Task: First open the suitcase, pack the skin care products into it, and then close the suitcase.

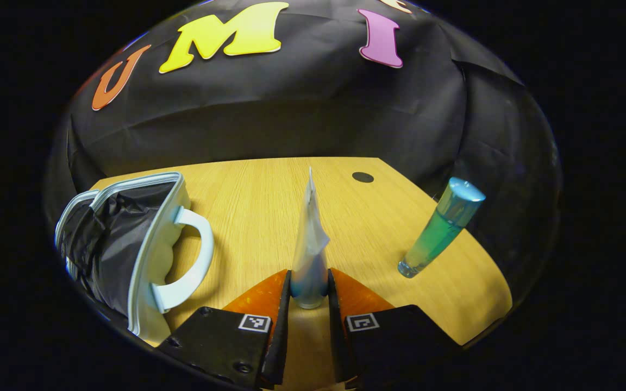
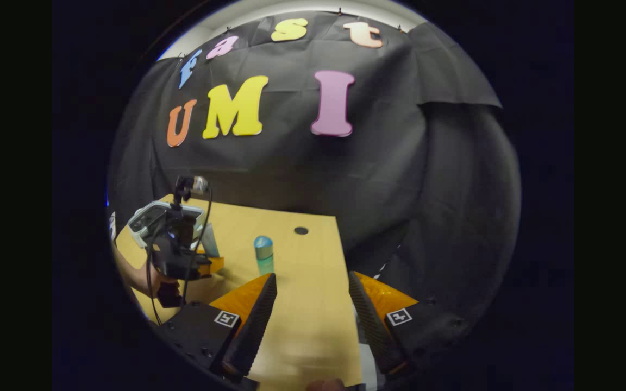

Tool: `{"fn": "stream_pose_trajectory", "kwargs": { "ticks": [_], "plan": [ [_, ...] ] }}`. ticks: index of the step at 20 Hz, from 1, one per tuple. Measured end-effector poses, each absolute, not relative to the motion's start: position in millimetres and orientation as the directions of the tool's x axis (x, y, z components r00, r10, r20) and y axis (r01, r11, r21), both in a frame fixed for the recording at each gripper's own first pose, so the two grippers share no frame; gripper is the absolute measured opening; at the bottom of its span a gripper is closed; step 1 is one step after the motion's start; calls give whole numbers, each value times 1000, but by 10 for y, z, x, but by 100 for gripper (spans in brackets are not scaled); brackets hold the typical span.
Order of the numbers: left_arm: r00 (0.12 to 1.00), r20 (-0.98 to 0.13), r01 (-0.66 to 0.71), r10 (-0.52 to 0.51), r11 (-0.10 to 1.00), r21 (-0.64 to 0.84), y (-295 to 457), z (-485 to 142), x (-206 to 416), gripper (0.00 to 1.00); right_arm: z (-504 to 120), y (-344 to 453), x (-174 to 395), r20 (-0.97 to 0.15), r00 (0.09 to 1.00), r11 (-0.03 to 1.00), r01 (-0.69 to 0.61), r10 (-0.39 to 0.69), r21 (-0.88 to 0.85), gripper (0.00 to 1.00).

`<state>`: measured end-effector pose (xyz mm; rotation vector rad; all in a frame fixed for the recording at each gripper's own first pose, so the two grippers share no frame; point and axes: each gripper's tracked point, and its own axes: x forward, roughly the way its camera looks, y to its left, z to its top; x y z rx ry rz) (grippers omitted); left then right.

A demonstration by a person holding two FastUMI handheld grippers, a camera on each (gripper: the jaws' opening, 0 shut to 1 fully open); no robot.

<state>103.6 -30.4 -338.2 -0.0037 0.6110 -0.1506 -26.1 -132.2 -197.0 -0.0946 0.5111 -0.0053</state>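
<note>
My left gripper (image 1: 309, 282) is shut on a pale squeeze tube (image 1: 310, 244), which points away from me with its crimped end far out over the wooden table (image 1: 258, 201). The small white suitcase (image 1: 123, 244) lies at the left with its lid parted, its black lining and white handle showing. A green bottle with a blue cap (image 1: 440, 228) stands at the right. In the right gripper view, my right gripper (image 2: 313, 285) hangs open over the table's near side, with the bottle (image 2: 263, 254) ahead. Beyond it are the tube (image 2: 209, 241) and the suitcase (image 2: 150, 217).
A dark round hole (image 1: 362, 177) marks the table's far side. The black cloth wall rises just behind the table. In the right gripper view a hand (image 2: 144, 277) holds the other gripper's body (image 2: 177, 250) at the left, with a cable hanging from it.
</note>
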Motion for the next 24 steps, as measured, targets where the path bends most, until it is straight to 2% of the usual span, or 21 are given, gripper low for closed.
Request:
{"fn": "stream_pose_trajectory", "kwargs": {
  "ticks": [2, 3, 4, 8, 12, 18, 20, 21, 24],
  "plan": [
    [809, -567, 120, -152, 988, -95, -233, -3130, 855, 36, -2237, -1176, -135, -517, 856, 997, -48, 11, -59, 80],
    [810, -565, 108, -154, 988, -115, -196, -3009, 770, 41, -2335, -1114, -67, -521, 853, 997, -62, 27, -50, 80],
    [811, -564, 95, -153, 987, -130, -137, -2917, 679, 35, -2436, -1032, 20, -524, 851, 996, -76, 42, -43, 80],
    [812, -568, 47, -133, 985, -164, 92, -2514, 270, 34, -2884, -735, 426, -550, 829, 993, -121, 102, 1, 80],
    [827, -559, -4, -61, 993, -114, 513, -2189, -34, 34, -3264, -563, 751, -594, 795, 992, -120, 122, 44, 79],
    [820, -568, -177, 73, 976, -130, 1203, -2017, -301, 34, -3544, -528, 1106, -634, 765, 993, -72, 116, 95, 79],
    [809, -584, -225, 65, 952, -205, 1320, -1989, -334, 34, -3601, -543, 1144, -651, 750, 992, -60, 116, 107, 74],
    [805, -589, -246, 77, 946, -213, 1437, -1988, -341, 34, -3608, -542, 1143, -655, 747, 992, -56, 116, 111, 64],
    [796, -599, -244, 93, 954, -175, 1710, -1970, -357, 34, -3602, -542, 1253, -651, 754, 996, -58, 92, 73, 48]
  ]
}}
